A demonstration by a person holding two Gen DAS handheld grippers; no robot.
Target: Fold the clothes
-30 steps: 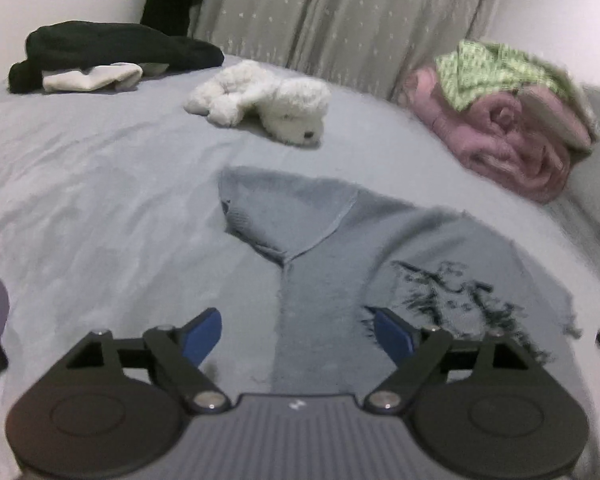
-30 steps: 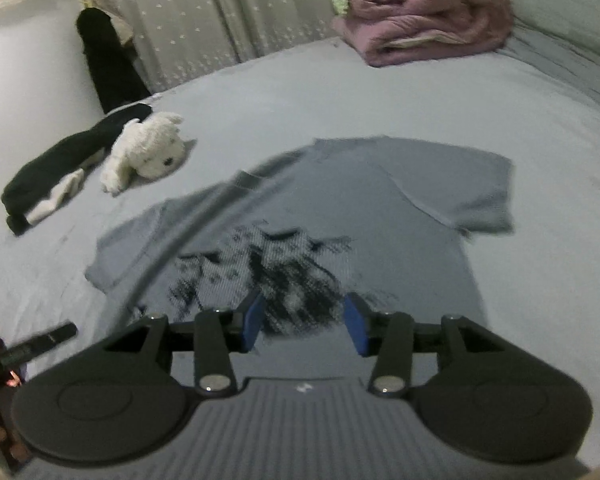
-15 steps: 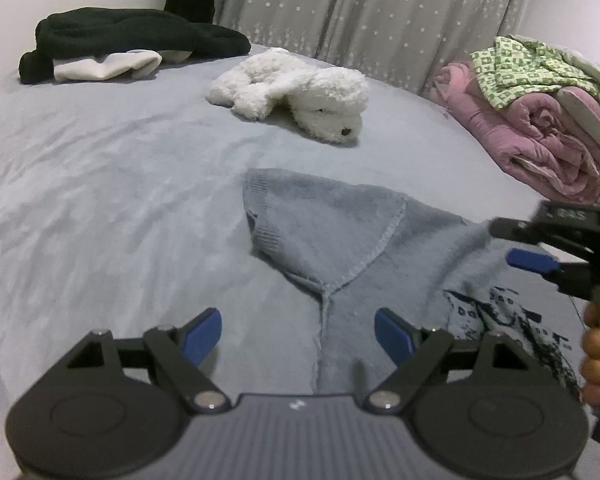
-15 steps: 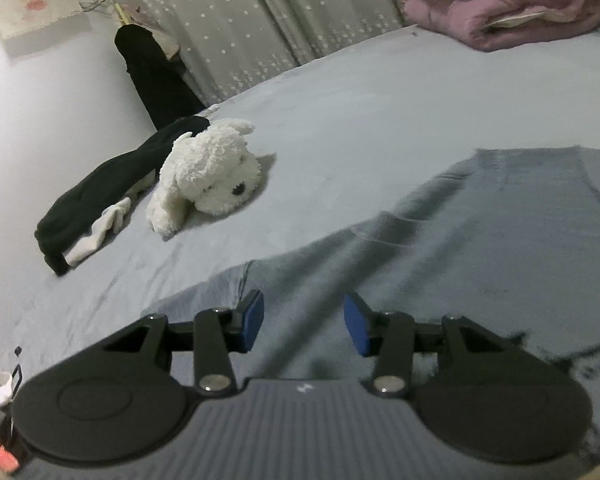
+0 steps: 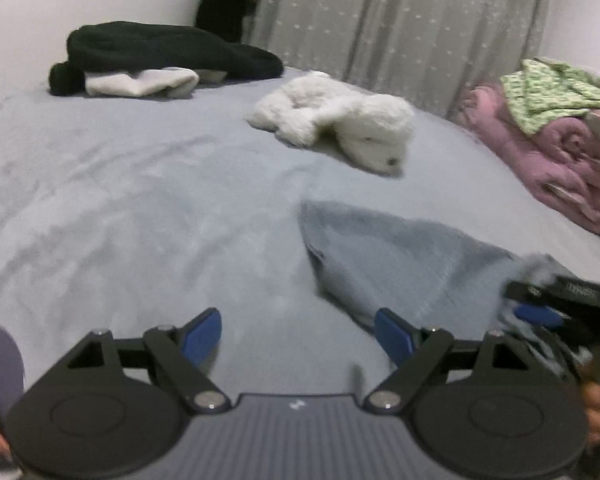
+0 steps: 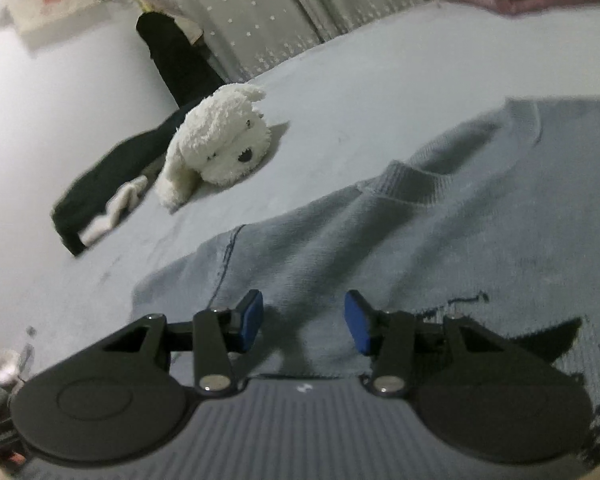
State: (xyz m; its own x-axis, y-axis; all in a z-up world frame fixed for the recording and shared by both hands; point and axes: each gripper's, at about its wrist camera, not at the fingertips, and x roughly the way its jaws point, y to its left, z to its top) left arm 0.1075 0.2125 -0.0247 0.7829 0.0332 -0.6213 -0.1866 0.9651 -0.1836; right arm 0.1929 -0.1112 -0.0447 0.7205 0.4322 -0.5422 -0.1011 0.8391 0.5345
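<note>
A pale blue-grey bed sheet [image 5: 140, 200] carries a grey-blue knit T-shirt [image 6: 420, 232] with a black printed graphic [image 6: 572, 332] on its front, and a fluffy white plush dog [image 6: 220, 148] with black eyes and nose. A black garment pile [image 5: 164, 52] lies over a folded white cloth [image 5: 140, 82], and a rolled pink blanket [image 5: 552, 160] is topped by a green-and-white patterned cloth [image 5: 548, 92]. The grey curtain [image 5: 400, 20] is speckled with small white dots, and both black grippers have blue fingers [image 5: 202, 336].

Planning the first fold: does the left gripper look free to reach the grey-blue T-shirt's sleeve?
Probably yes: the left gripper is open, and only bare bedsheet lies before the grey-blue T-shirt's sleeve.
</note>
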